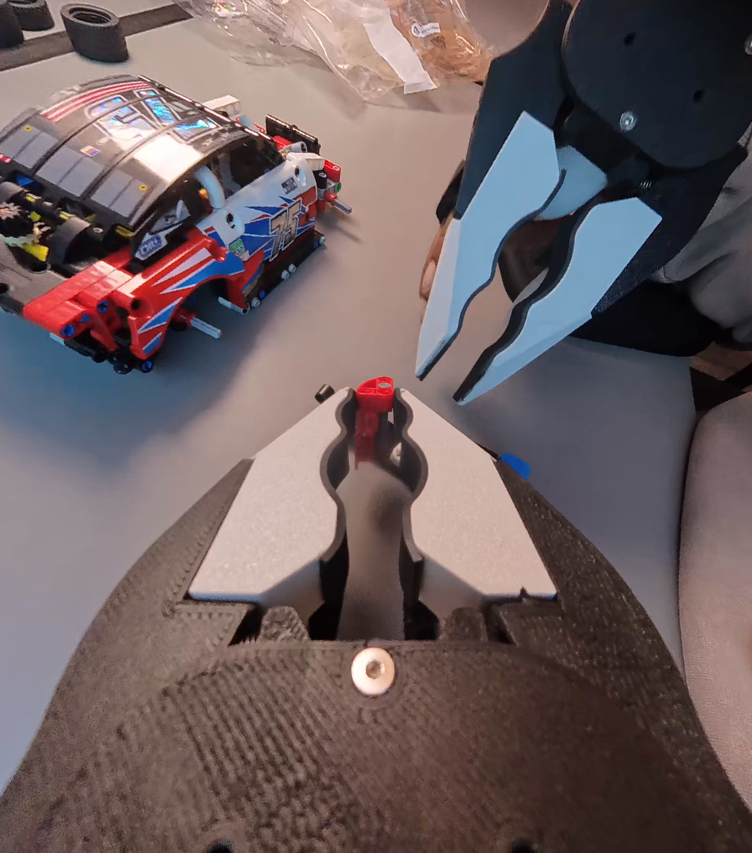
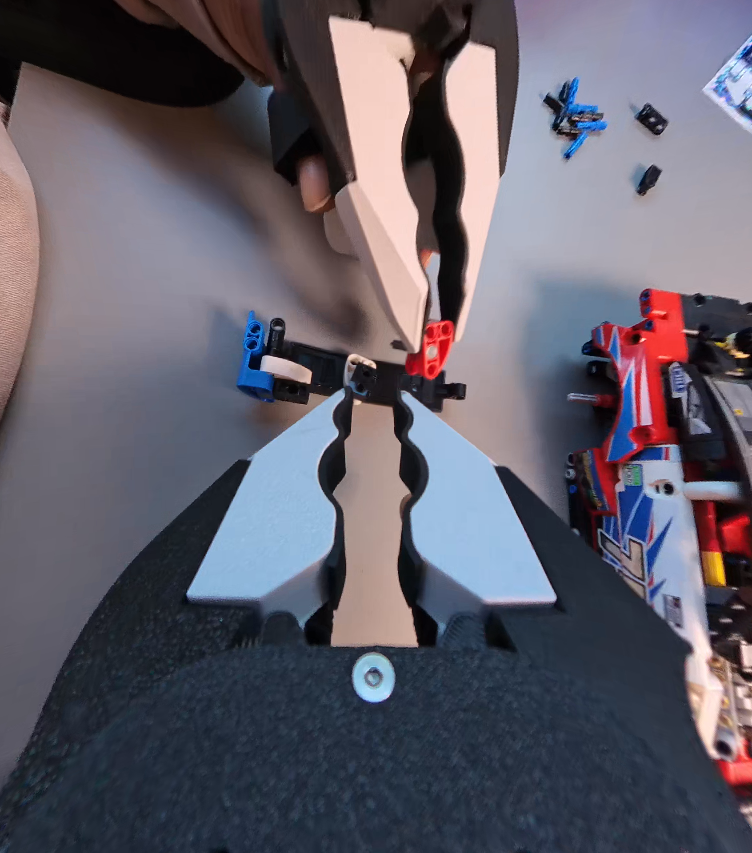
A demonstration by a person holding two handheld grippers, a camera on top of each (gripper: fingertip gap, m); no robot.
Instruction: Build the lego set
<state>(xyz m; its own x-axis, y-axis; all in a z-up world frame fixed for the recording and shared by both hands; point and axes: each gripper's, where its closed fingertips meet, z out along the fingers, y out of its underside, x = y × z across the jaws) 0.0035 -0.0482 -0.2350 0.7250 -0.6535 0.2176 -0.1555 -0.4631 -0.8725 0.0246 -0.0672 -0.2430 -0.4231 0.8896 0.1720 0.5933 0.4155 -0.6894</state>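
On the grey table (image 2: 549,240) just beyond my parted, empty right gripper (image 2: 372,399) lies the black sub-assembly (image 2: 342,376); my left gripper (image 1: 372,392) pinches a light, rigid, slippery-looking red connector (image 1: 373,392) above it. I'd grip the sub-assembly's stiff middle.

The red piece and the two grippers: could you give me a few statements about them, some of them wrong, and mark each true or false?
1. The left gripper is shut on the red piece. True.
2. The right gripper holds a blue piece. False: it is open and holds nothing.
3. The car model has all its wheels on. False: its axles are bare; black tires lie apart on the table.
4. The small black assembly has a blue piece at one end. True.
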